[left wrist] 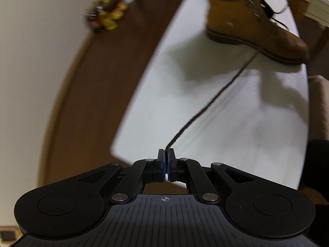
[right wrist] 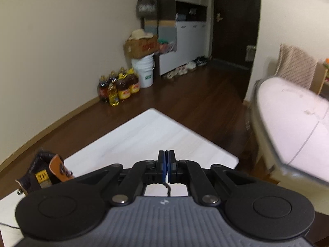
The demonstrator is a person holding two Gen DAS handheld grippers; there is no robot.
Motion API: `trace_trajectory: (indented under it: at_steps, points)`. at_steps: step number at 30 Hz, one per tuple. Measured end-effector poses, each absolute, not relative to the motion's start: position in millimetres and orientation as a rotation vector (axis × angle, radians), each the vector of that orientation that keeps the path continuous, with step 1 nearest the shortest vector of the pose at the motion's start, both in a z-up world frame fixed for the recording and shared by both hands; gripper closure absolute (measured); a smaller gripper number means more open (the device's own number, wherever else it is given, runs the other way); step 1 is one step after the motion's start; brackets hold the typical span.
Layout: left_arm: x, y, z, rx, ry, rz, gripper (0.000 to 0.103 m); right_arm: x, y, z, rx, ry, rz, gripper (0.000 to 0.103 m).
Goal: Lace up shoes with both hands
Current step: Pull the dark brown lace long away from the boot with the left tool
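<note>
A tan work boot (left wrist: pixel 246 22) with a dark collar stands on the white table (left wrist: pixel 205 103) at the upper right of the left wrist view. A dark lace (left wrist: pixel 207 105) runs taut from the boot down to my left gripper (left wrist: pixel 166 152), which is shut on its end. In the right wrist view, my right gripper (right wrist: pixel 166 154) is shut on another dark lace end (right wrist: pixel 167 188) that hangs below the pads. The boot's collar and tongue (right wrist: pixel 49 173) show at the lower left, mostly hidden behind the gripper body.
Dark wood floor (right wrist: pixel 195 103) surrounds the table. Bottles (right wrist: pixel 119 86), a white bucket (right wrist: pixel 144 72) and a cardboard box (right wrist: pixel 141 47) stand by the far wall. A pale sofa (right wrist: pixel 294 119) is at the right. A beige seat (left wrist: pixel 318 103) lies past the table's right edge.
</note>
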State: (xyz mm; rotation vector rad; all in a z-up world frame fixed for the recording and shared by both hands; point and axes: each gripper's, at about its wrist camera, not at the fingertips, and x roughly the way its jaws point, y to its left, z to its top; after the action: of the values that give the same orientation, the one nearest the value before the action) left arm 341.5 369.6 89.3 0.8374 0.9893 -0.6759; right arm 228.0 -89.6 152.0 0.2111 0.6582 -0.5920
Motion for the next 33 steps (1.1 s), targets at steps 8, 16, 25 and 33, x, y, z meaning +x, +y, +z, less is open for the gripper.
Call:
trace_trajectory:
  at_steps: [8, 16, 25, 33]
  points:
    - [302, 383, 134, 0.855, 0.943, -0.542, 0.101, 168, -143, 220, 0.131, 0.541, -0.722, 0.100]
    - [224, 392, 190, 0.859, 0.865, -0.293, 0.101, 94, -205, 250, 0.088, 0.432, -0.716, 0.101]
    - [144, 410, 261, 0.841, 0.798, 0.025, 0.101, 33, -277, 280, 0.099, 0.365, -0.734, 0.101]
    - [123, 390, 318, 0.795, 0.696, 0.030, 0.101, 11, -300, 299, 0.085, 0.323, -0.743, 0.101]
